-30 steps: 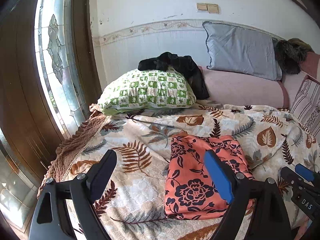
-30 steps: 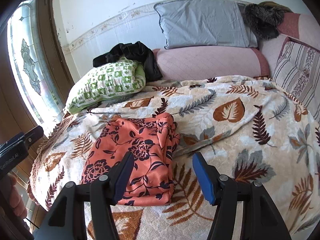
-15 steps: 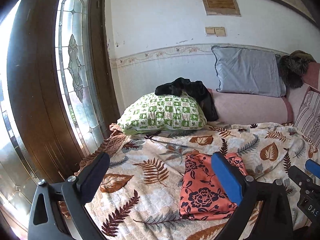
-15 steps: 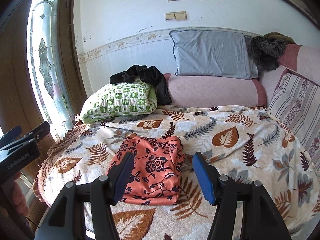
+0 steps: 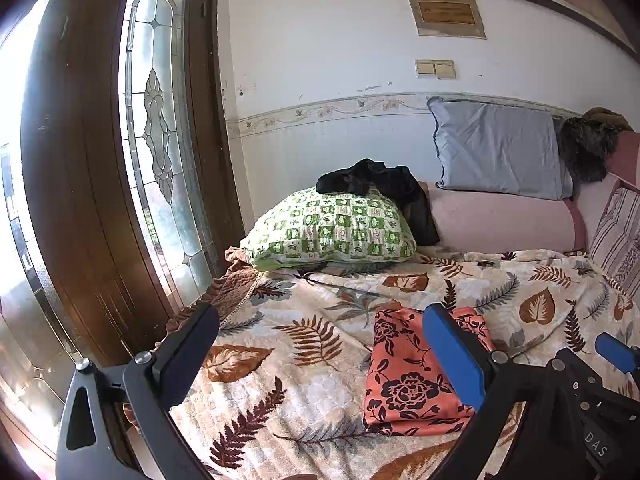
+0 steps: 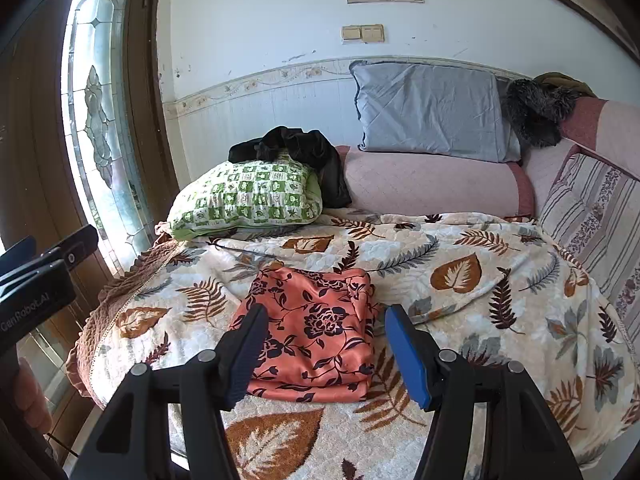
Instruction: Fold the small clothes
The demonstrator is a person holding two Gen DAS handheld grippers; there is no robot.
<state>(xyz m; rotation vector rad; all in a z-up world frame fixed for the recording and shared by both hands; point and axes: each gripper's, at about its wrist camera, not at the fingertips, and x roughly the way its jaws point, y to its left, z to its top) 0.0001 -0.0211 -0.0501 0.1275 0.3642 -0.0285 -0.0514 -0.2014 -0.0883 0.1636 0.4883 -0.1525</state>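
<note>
An orange cloth with dark flowers (image 6: 316, 332) lies folded into a flat rectangle on the leaf-patterned bedspread (image 6: 460, 280). It also shows in the left wrist view (image 5: 404, 380). My right gripper (image 6: 324, 354) is open and empty, held back from the cloth's near edge and above it. My left gripper (image 5: 320, 352) is open and empty, to the left of the cloth and pulled back from the bed. The right gripper's blue tip (image 5: 616, 356) shows at the right edge of the left wrist view.
A green checked pillow (image 6: 248, 200) with a black garment (image 6: 296, 152) on it lies at the bed's far left. A grey pillow (image 6: 432, 116) leans on a pink bolster (image 6: 432, 188). A striped cushion (image 6: 592, 216) stands right. A wooden door with stained glass (image 5: 156, 160) stands left.
Both grippers have drawn back and up from the bed, so the folded cloth looks smaller and farther. The cloth has not moved. Both grippers stay open.
</note>
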